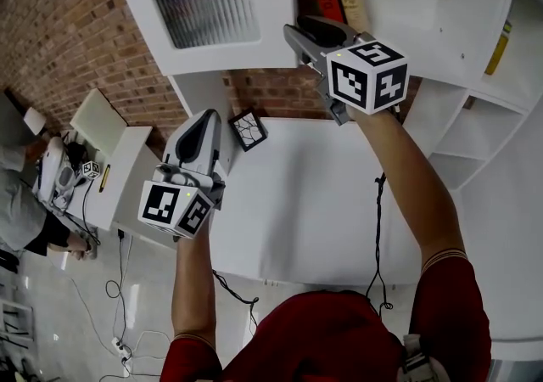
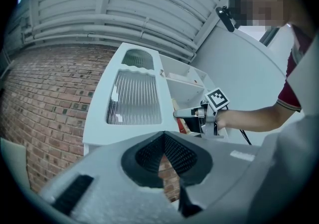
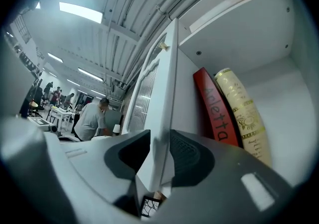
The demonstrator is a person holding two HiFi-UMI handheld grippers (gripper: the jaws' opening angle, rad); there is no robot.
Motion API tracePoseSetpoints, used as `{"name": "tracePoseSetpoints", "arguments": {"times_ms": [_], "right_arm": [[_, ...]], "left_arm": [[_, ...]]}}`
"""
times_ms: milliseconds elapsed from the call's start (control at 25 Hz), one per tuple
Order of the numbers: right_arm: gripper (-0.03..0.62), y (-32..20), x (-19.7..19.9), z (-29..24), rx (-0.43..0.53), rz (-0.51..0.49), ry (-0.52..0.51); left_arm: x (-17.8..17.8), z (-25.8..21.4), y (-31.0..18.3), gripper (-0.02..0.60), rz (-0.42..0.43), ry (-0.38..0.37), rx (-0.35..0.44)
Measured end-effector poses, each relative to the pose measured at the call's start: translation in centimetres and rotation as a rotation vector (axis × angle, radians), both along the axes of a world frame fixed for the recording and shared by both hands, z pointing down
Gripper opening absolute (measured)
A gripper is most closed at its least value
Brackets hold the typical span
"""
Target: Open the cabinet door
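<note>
The white cabinet door (image 1: 212, 7) with its ribbed glass pane stands swung out from the cabinet. In the right gripper view its edge (image 3: 164, 93) runs straight up between the jaws. My right gripper (image 1: 295, 36) is open at the door's lower edge, which lies between its pads (image 3: 187, 153) without being pinched. My left gripper (image 1: 204, 121) hangs lower and to the left, below the door, shut with nothing in it. The left gripper view shows the door's front (image 2: 134, 98) and the right gripper (image 2: 182, 113) at its right edge. The left gripper's own pads (image 2: 172, 156) meet at the tip.
Inside the cabinet lean a red book (image 3: 217, 113) and a cream one (image 3: 244, 113). A white table (image 1: 322, 202) lies below, with a small crackle-patterned block (image 1: 248, 130) at its back. Open white shelves (image 1: 475, 117) stand to the right. A person (image 1: 25, 202) sits far left.
</note>
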State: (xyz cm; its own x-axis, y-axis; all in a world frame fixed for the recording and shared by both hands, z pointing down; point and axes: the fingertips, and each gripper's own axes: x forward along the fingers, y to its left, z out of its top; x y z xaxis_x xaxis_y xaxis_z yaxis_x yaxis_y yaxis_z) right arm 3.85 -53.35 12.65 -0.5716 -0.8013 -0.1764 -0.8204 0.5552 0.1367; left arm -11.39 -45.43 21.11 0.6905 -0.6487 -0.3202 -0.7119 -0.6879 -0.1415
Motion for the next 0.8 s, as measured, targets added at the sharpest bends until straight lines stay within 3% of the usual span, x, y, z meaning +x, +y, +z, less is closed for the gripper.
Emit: {"name": "tracePoseSetpoints", "arguments": {"times_ms": [480,800], "right_arm": [[0.104,-0.3,-0.1,0.5,-0.006,0.034,0.007],[0.092,1.7,-0.6,0.7,-0.004,-0.062,-0.041]], "left_arm": [[0.4,0.6,0.1,0.0,0.002,-0.002,-0.009],[0.9,1.4,1.3,0.0,-0.018,0.005,-0.022]]}}
